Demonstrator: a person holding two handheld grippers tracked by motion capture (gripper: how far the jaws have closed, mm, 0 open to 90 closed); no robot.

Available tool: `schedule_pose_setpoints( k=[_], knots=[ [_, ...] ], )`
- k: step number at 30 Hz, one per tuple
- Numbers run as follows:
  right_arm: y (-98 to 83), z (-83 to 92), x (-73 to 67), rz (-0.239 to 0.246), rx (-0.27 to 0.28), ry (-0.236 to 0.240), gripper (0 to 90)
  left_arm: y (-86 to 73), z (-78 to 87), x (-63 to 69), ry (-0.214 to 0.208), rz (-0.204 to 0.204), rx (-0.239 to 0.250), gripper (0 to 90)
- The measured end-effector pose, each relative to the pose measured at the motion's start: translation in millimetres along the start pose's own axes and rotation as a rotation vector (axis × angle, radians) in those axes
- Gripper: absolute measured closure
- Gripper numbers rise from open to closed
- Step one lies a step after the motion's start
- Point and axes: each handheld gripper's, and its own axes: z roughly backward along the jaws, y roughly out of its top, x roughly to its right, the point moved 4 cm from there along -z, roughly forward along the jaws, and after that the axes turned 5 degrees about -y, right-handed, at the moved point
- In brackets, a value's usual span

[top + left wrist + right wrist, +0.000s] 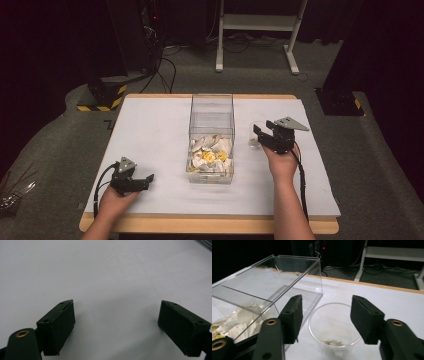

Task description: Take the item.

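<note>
Clear box w/ tea bags, white table

The cup is clear plastic and stands upright on the white table, mouth open to the top. A few small scraps lie on its bottom. It sits between the parted jaws of the right gripper, no pad pressing on it. The clear box stands just beside it, on the gripper's left.

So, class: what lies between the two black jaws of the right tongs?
A clear plastic cup stands upright between them, untouched, beside the clear acrylic box, in the right gripper view.
</note>
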Motion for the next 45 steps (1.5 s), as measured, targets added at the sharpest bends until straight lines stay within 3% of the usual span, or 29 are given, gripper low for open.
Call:
schedule_pose_setpoints(
  k=[9, 20, 26, 36, 41, 42, 45],
  knots=[
    [-10.1, 8.8, -10.0, 0.031, -0.027, -0.052, 24.3, 0.0, 0.1, 0.1, 0.001, -0.001, -0.002, 14.3],
    [-30.6, 24.6, -18.7, 0.006, -0.075, -0.059, 19.3, 0.5, 0.0, -0.1, 0.0, -0.004, -0.004, 14.2],
    [-49.7, 31.1, -20.8, 0.01, -0.127, -0.084, 17.2, 0.6, 0.1, -0.5, -0.007, -0.008, -0.009, 14.1],
    [-94.2, 47.9, -11.3, -0.025, -0.216, -0.111, 16.0, 0.8, 0.0, -0.5, -0.007, -0.011, -0.009, 14.2],
    [-106.7, 53.5, -10.2, -0.029, -0.248, -0.114, 16.0, 0.8, 0.1, -0.4, -0.006, -0.012, -0.008, 14.2],
    [-116.4, 56.4, -9.1, -0.016, -0.279, -0.128, 15.9, 0.8, 0.3, -0.7, -0.003, -0.018, -0.009, 14.4],
    [-124.9, 58.3, -7.7, -0.005, -0.305, -0.131, 15.5, 0.7, 0.2, -0.4, -0.005, -0.015, -0.008, 14.4]
  ],
)
